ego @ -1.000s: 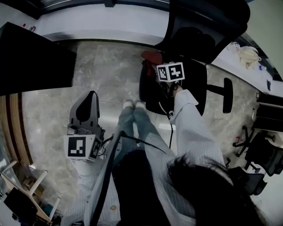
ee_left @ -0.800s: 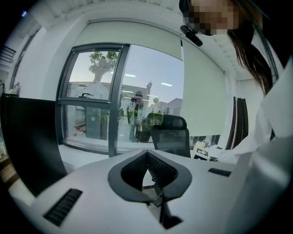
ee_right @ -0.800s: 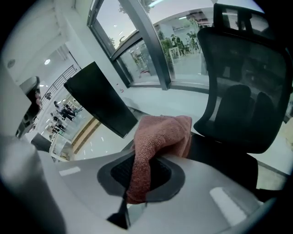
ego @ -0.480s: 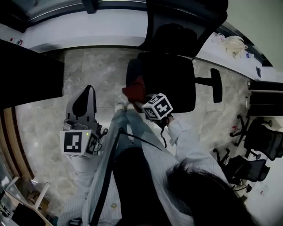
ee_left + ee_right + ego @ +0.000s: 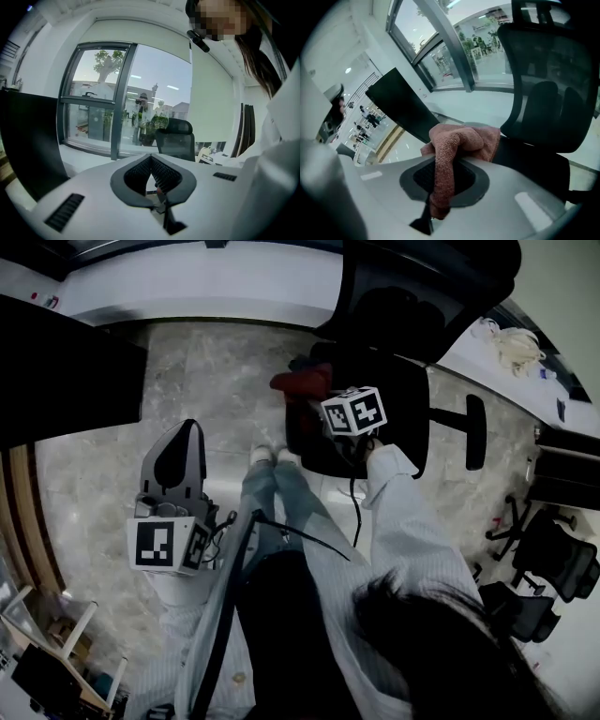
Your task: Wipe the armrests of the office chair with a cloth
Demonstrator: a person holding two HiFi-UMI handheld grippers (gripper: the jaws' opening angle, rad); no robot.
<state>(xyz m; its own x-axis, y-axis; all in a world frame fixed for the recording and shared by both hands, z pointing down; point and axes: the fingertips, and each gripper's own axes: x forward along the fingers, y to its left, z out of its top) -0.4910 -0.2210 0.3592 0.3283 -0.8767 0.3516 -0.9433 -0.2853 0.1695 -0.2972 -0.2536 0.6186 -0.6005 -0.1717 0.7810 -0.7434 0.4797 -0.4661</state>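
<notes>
Right gripper (image 5: pixel 442 174) clenched on pink cloth (image 5: pixel 461 139), at side of office chair (image 5: pixel 405 401); left gripper (image 5: pixel 151 162) closed, empty, well apart from office chair

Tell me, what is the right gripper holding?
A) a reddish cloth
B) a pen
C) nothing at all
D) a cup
A: in its own view, the right gripper is shut on the reddish cloth, which bunches out beyond its jaws.
</notes>
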